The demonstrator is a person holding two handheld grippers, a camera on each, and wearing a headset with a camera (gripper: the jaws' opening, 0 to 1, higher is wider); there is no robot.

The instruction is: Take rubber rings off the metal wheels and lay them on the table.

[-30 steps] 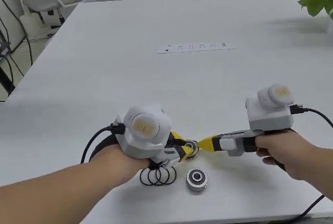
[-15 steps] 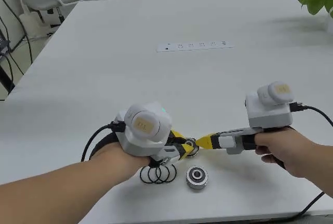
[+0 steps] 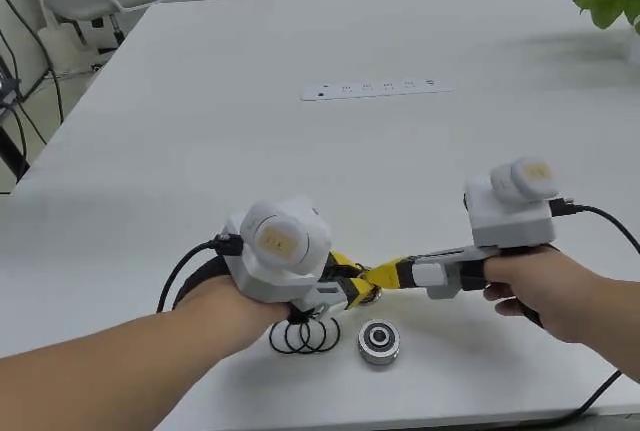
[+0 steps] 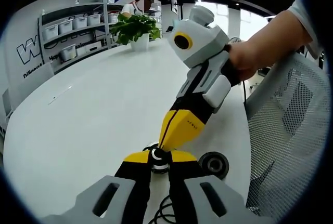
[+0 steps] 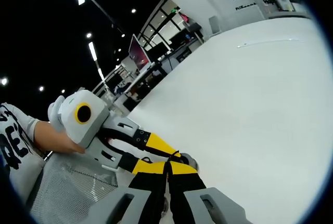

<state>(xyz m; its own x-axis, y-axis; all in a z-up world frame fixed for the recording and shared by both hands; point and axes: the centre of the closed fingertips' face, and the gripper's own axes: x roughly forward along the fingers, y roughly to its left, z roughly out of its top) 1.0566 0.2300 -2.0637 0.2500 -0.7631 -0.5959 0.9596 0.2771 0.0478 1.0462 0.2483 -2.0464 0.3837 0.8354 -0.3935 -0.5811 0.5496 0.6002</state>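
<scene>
Bracing a wheel for ring removal near the front edge of the work surface.

The table (image 3: 300, 151) serves as the drop surface, and stripped parts lie loose on its bare top rather than in any holder. The left gripper (image 3: 350, 291) clamps a metal wheel (image 4: 158, 162) between its jaws just above the table, apparently to steady it against a pull. The right gripper (image 3: 380, 276) meets it from the opposite side, with its jaws closed to a narrow point touching that wheel's edge. This position suits peeling rubber off the rim, but whether anything is caught between the tips cannot be told. A second wheel (image 3: 379, 341) lies flat on the table near the grippers. Just beside it, loose black rubber rings (image 3: 305, 336) lie overlapping under the left hand and are judged already removed.
</scene>
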